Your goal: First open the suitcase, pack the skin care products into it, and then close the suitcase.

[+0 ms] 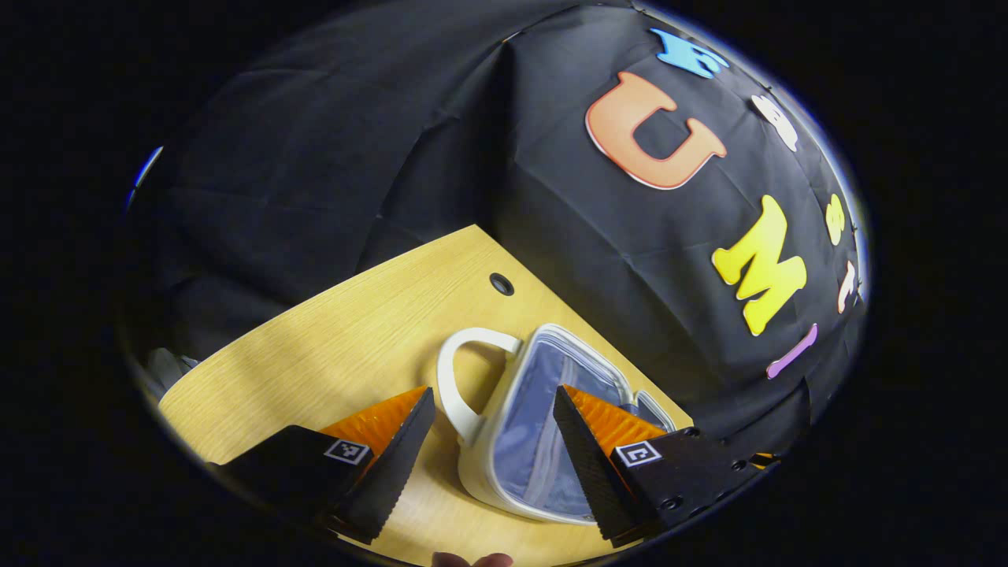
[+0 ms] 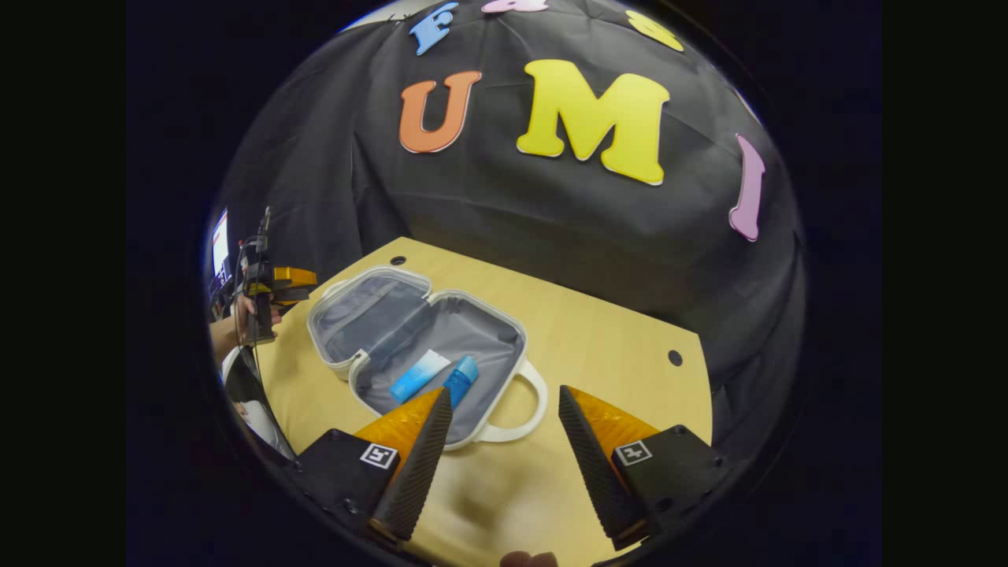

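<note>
The white suitcase [image 2: 358, 366] lies open flat on the wooden table [image 2: 614, 339], its grey lining showing. In the nearer half lie a pale blue tube [image 2: 420, 374] and a blue bottle [image 2: 461, 379] side by side. My right gripper [image 2: 504, 391] hangs open just in front of the suitcase handle [image 2: 520, 429], holding nothing. In the left gripper view the suitcase [image 1: 535, 425] and its handle [image 1: 457, 378] lie close below my open, empty left gripper [image 1: 494, 391]. A hand holds that left gripper [image 2: 283, 287] at the table's far left in the right gripper view.
The table has round cable holes [image 2: 675, 357] [image 1: 502, 283] near its back corners. Black cloth walls stand close behind it. Bare tabletop [image 1: 354, 339] lies to the left of the suitcase handle. A screen [image 2: 220, 240] glows at the far left.
</note>
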`<state>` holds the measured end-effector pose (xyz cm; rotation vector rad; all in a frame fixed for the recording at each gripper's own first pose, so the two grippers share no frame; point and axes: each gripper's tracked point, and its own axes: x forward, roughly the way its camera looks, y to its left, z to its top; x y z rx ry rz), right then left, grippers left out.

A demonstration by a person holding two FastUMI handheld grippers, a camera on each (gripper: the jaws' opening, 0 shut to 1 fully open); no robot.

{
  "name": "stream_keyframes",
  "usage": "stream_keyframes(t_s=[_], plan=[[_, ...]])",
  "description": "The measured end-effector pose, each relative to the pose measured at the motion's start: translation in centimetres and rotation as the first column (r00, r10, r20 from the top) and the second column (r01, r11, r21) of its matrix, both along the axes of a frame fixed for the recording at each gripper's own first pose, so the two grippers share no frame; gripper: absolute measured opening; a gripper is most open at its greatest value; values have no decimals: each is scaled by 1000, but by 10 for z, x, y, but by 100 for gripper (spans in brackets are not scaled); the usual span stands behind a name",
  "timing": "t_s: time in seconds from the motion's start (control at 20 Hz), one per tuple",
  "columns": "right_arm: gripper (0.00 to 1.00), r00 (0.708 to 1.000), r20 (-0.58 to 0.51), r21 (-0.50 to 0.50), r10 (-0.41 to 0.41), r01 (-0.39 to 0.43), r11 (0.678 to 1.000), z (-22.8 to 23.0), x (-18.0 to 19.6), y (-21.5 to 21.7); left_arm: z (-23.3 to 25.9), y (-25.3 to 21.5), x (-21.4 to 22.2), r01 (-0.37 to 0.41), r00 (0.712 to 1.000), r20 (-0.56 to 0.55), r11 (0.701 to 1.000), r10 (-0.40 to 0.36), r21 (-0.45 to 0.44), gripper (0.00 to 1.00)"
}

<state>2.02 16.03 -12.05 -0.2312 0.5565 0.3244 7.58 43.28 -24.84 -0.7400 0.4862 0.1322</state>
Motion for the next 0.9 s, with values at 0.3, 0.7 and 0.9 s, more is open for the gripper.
stream_keyframes(t_s=[0.3,0.7,0.9], plan=[[81,996,12,-31,-91,91,995,2,-18,-38,-30,-2,30,13,999,-36,992,-18,-127,96],[81,989,61,-17,-138,139,990,14,-38,-47,-46,-22,55,16,994,-101,965,-44,-263,58],[80,985,76,-18,-156,158,987,14,-46,-57,-58,-19,53,-24,990,-143,955,-20,-295,28]])
